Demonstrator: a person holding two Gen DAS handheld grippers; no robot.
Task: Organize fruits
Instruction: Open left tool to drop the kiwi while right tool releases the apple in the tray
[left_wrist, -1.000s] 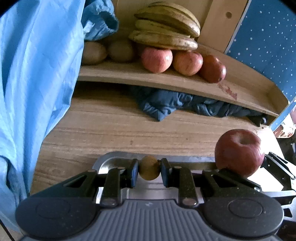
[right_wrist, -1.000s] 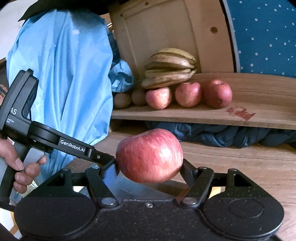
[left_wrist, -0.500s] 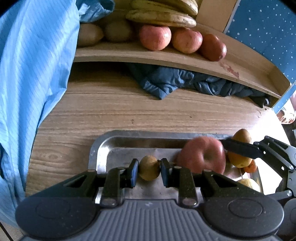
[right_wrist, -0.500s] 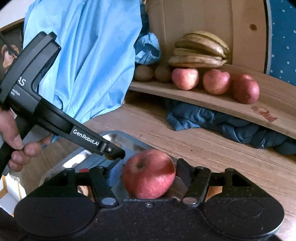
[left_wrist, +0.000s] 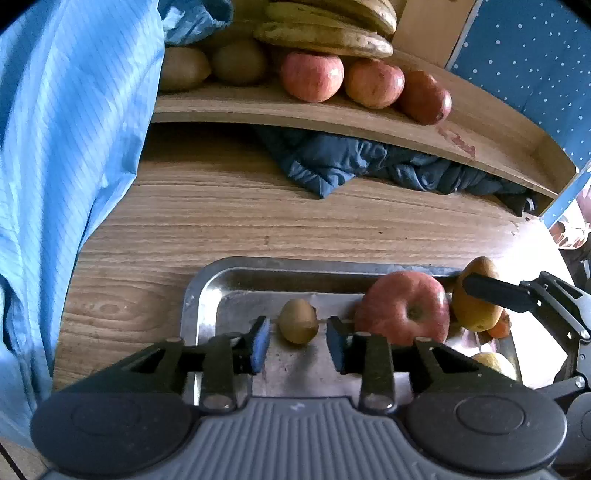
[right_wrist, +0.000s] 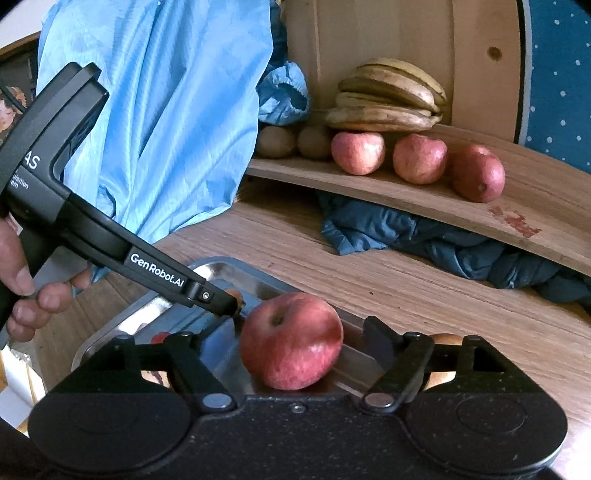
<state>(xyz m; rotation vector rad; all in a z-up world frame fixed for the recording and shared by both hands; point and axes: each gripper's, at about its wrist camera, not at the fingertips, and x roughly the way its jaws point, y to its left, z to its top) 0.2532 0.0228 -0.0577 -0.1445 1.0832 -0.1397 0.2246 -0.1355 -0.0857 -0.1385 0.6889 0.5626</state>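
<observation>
Both fruits have gone from being gripped in the air to lying in the metal tray (left_wrist: 192, 299). Left gripper (left_wrist: 297, 341): a second ago its pads pinched the kiwi (left_wrist: 298, 320); now its jaws are opening, the kiwi lies on the tray floor between them, and a gap shows on each side. Right gripper (right_wrist: 303, 349): its jaws are opening too, and the red apple (right_wrist: 291, 341) sits on the tray between them; its right finger stands clear of the apple, while the left one is hidden behind the fruit. Seen from the left wrist, the apple lies in the tray just right of the kiwi, with a few yellowish fruits at the tray's right end. Beyond the tray, across the wooden tabletop (left_wrist: 236, 221), a raised shelf (left_wrist: 332, 118) holds three apples, two kiwis and bananas (right_wrist: 388, 99).
</observation>
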